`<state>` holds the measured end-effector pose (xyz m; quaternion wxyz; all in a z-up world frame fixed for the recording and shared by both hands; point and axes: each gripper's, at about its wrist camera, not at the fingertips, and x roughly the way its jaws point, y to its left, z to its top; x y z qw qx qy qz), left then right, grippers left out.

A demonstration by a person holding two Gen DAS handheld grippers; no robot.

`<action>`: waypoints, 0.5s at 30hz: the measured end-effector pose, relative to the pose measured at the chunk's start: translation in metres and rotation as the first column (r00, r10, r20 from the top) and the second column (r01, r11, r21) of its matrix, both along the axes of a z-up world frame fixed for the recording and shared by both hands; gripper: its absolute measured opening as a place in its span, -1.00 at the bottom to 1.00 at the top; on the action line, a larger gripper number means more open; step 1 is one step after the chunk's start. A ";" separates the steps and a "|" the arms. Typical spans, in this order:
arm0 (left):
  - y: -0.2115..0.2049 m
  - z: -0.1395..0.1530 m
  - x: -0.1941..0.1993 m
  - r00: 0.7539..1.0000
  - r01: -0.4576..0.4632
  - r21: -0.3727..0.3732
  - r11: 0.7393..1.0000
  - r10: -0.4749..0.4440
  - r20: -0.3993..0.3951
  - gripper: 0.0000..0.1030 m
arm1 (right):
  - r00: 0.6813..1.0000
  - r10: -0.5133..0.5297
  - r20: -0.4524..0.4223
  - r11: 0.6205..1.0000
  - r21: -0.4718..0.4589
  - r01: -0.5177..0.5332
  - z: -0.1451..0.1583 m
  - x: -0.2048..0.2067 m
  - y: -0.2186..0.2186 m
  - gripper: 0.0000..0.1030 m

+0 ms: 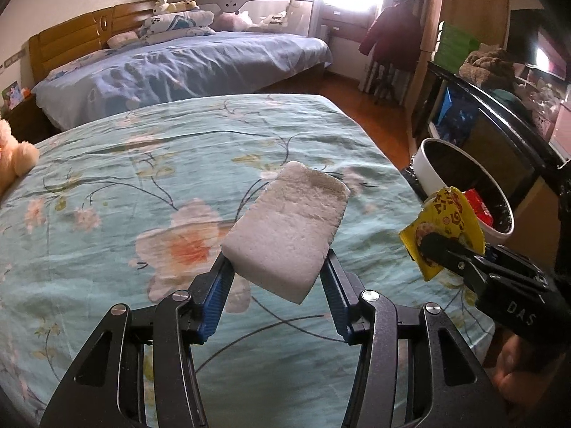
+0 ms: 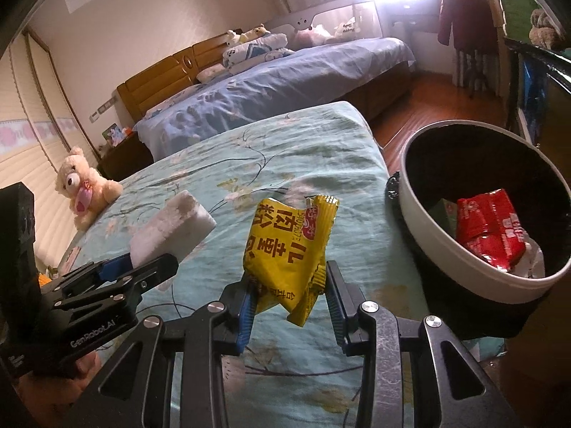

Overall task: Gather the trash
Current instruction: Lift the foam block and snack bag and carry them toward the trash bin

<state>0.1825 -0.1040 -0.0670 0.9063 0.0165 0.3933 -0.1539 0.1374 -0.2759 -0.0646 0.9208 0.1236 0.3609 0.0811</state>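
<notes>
A white foam block [image 1: 289,228] sticks up from my left gripper [image 1: 278,267], whose blue pads are shut on its lower end, above the floral bedspread [image 1: 142,178]. A crumpled yellow snack wrapper [image 2: 285,239] is held upright in my right gripper [image 2: 289,281], pinched at its lower part. In the left wrist view the right gripper [image 1: 431,246] and its yellow wrapper [image 1: 446,214] sit at the right, close to the bin. A white round trash bin [image 2: 428,235] with a black liner stands just off the bed's right edge and holds a red wrapper [image 2: 492,228]. The left gripper [image 2: 142,264] with the foam block [image 2: 171,228] shows left of the wrapper.
A cream teddy bear [image 2: 84,192] sits at the bed's far left. A second bed with blue sheets [image 2: 285,82] lies beyond. Wooden floor [image 2: 421,114] runs along the right, with dark furniture [image 1: 499,135] behind the bin.
</notes>
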 end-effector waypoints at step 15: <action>-0.015 0.002 -0.007 1.000 0.029 0.007 1.000 -0.029 0.008 -0.04 | 1.000 -0.020 0.009 1.000 0.013 0.019 0.004 -0.009 -0.012 -0.30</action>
